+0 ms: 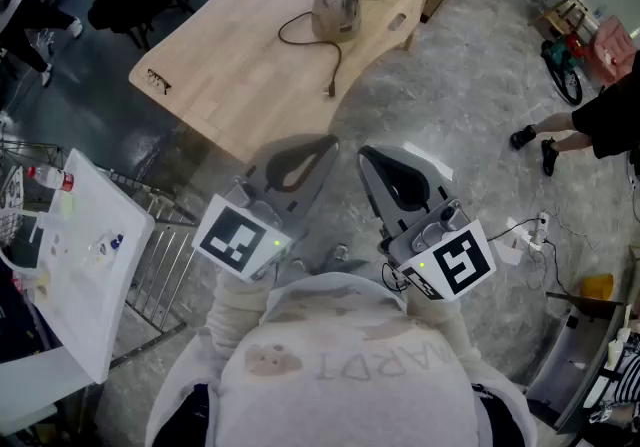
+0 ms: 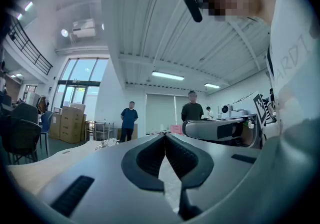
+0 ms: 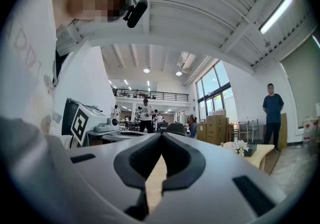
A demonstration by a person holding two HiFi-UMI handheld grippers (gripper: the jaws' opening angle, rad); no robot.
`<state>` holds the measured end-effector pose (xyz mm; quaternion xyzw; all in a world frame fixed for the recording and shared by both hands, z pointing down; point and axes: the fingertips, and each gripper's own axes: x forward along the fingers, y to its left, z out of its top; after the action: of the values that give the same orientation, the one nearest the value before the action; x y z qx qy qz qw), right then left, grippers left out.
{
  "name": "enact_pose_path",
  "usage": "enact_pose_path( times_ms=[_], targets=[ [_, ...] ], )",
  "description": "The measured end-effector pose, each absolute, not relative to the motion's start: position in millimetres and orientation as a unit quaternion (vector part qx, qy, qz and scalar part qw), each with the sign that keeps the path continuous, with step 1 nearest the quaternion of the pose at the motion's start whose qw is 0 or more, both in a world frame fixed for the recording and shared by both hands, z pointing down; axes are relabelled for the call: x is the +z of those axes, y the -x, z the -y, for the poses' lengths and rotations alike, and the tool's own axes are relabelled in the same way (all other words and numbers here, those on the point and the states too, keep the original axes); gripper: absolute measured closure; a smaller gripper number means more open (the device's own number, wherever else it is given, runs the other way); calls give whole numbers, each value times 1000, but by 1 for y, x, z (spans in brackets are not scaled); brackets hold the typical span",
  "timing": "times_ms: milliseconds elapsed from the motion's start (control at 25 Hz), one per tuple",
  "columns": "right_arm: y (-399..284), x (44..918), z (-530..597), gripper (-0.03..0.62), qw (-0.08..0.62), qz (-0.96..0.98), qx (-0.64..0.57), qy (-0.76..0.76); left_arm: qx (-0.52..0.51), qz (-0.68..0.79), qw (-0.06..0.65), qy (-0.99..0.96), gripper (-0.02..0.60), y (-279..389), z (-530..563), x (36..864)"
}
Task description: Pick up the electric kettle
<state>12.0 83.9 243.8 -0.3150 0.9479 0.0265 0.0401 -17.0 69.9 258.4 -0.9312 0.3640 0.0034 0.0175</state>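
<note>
Steel kettle (image 1: 336, 5) stands well apart from the closed fingers (image 1: 308, 153).

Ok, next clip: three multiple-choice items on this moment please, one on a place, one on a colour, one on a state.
1. Where does the electric kettle stand?
A. on the floor
B. on the wooden table
C. on a chair

2. What colour is the kettle's body?
A. silver
B. red
C. blue

3. How do the jaws of the left gripper and the right gripper stand?
A. both wide apart
B. only the left wide apart
C. both together with nothing between

Answers:
1 B: the head view shows it on the tabletop, well ahead of both grippers.
2 A: its body shines metallic silver.
3 C: each gripper view shows its pads meeting at the tips, with nothing held.
</note>
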Motion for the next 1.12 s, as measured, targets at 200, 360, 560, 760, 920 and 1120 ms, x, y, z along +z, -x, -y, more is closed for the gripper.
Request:
enact_pose_path(
  times_ms=[200, 360, 560, 760, 920, 1120],
  targets=[
    [-17, 242, -82, 576, 40, -947, 30, 317, 2, -363, 19, 932, 569, 13, -68, 257],
    [-19, 241, -79, 576, 38, -947, 33, 316, 2, -364, 20, 931, 569, 11, -65, 256],
    [-20, 241, -74, 576, 47, -949, 24, 310, 0, -364, 18, 931, 569, 10, -58, 259],
    [-30, 236, -66, 574, 74, -950, 12, 302, -7, -344, 23, 939, 567, 0, -44, 271],
    [-44, 236, -63, 574, 80, -952, 11, 294, -28, -348, 23, 937, 541, -12, -31, 281],
    [-56, 238, -54, 574, 91, -954, 6, 285, -45, -371, 26, 927, 465, -16, -10, 288]
  ],
)
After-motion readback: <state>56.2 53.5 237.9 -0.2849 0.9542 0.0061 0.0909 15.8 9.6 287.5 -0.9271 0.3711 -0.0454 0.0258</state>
